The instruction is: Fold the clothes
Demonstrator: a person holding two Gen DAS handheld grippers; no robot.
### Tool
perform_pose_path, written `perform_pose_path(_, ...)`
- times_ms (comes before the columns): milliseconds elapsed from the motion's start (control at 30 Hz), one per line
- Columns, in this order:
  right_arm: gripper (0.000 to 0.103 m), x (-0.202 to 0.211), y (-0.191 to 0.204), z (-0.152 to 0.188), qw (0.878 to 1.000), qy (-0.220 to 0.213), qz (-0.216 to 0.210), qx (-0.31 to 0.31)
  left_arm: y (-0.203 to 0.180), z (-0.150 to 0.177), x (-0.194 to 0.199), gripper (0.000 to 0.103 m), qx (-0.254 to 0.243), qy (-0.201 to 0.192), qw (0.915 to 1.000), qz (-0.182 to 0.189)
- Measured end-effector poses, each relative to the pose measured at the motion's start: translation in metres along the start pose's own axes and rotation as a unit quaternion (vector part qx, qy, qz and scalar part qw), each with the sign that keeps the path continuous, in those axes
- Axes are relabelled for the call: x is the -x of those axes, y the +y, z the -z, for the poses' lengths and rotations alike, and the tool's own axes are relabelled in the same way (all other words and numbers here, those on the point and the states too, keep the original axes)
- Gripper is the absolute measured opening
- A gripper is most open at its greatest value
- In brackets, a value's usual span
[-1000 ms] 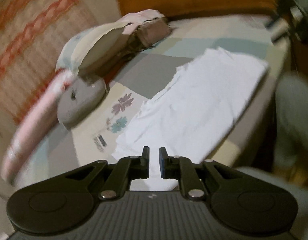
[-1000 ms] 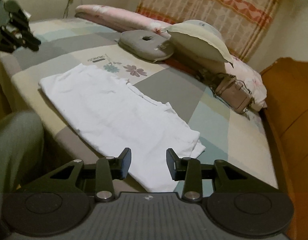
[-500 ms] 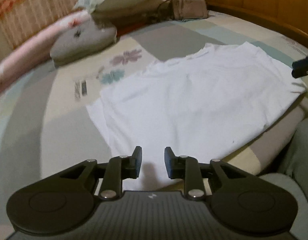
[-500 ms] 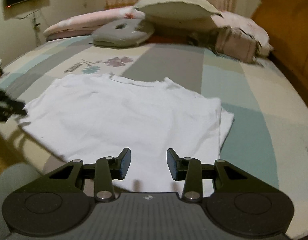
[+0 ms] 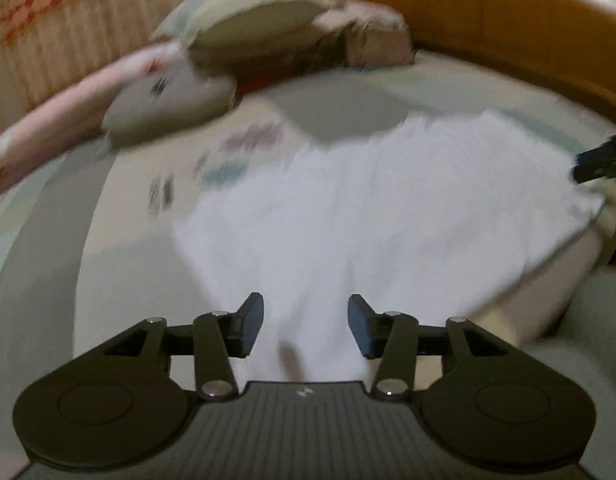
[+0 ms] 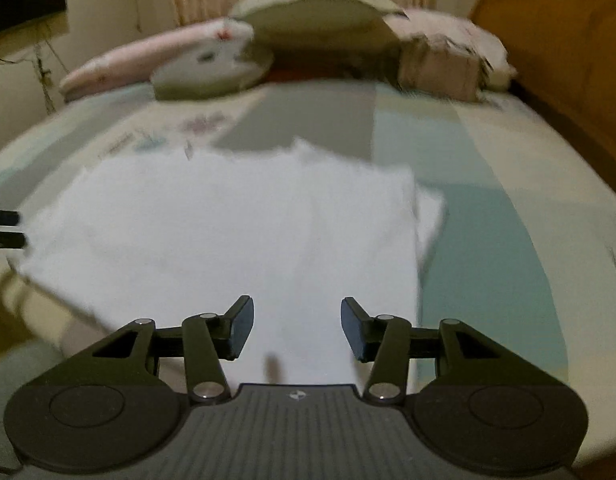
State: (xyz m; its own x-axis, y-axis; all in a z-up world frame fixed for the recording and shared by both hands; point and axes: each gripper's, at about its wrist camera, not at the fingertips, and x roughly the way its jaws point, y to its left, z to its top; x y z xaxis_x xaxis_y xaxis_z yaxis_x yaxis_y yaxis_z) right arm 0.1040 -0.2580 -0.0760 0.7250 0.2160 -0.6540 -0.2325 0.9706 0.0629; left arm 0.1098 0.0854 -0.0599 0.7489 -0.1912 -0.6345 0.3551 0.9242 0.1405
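Note:
A white garment (image 5: 368, 220) lies flat on the patchwork bedspread (image 5: 59, 216), near the bed's front edge. My left gripper (image 5: 305, 326) hovers open over the garment's near left end, with nothing between its fingers. My right gripper (image 6: 295, 326) is open too, just above the near right end of the white garment (image 6: 235, 232). The right gripper's fingertips (image 5: 600, 160) show at the far right of the left wrist view, and the left gripper's fingertips (image 6: 3, 228) show at the left edge of the right wrist view. Both views are blurred by motion.
Pillows (image 6: 316, 12), a grey cushion (image 6: 215, 72) and a brownish bag (image 6: 440, 64) are piled at the back of the bed. A wooden headboard (image 6: 568, 48) rises on the right. A person's knee (image 5: 588, 320) is beside the bed's front edge.
Both grippers have swung in low over the garment's near edge. The left jaws have spread from nearly shut to wide open. The right jaws have opened a little wider.

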Motion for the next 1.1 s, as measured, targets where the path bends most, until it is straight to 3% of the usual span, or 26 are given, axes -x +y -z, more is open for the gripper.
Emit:
perform_pose_path(67,0.054,-0.010,0.008,-0.021,1.000,-0.011,-0.014,0.013,0.003,-0.018,-0.012,0.052,0.010,-0.022,0.9995,0.020)
perform_pose_path(200,0.054,-0.038,0.025,-0.053,0.997,-0.001,-0.048,0.055,0.004,-0.037,-0.049,0.052,0.025,-0.024,0.9974,0.063)
perform_pose_path(300,0.054,-0.060,0.039,-0.077,0.994,0.005,-0.073,0.086,0.004,-0.038,-0.076,0.052,0.028,-0.005,0.9967,0.076)
perform_pose_path(400,0.054,-0.081,0.051,-0.101,0.988,0.013,-0.100,0.116,0.005,-0.026,-0.094,0.054,0.040,0.027,0.9966,0.066)
perform_pose_path(533,0.054,-0.120,0.057,-0.126,0.981,0.036,-0.134,0.133,0.010,-0.022,-0.083,0.056,0.061,0.032,0.9959,0.058)
perform_pose_path(733,0.048,-0.176,0.078,-0.154,0.967,0.055,-0.160,0.191,0.021,-0.013,-0.079,0.067,0.069,0.045,0.9949,0.058)
perform_pose_path(933,0.049,-0.218,0.065,-0.159,0.961,0.108,-0.213,0.137,0.022,-0.004,-0.074,0.072,0.068,0.037,0.9954,0.057)
perform_pose_path(1100,0.047,-0.198,0.072,-0.148,0.957,0.091,-0.227,0.156,0.023,-0.002,-0.076,0.073,0.072,0.033,0.9952,0.057)
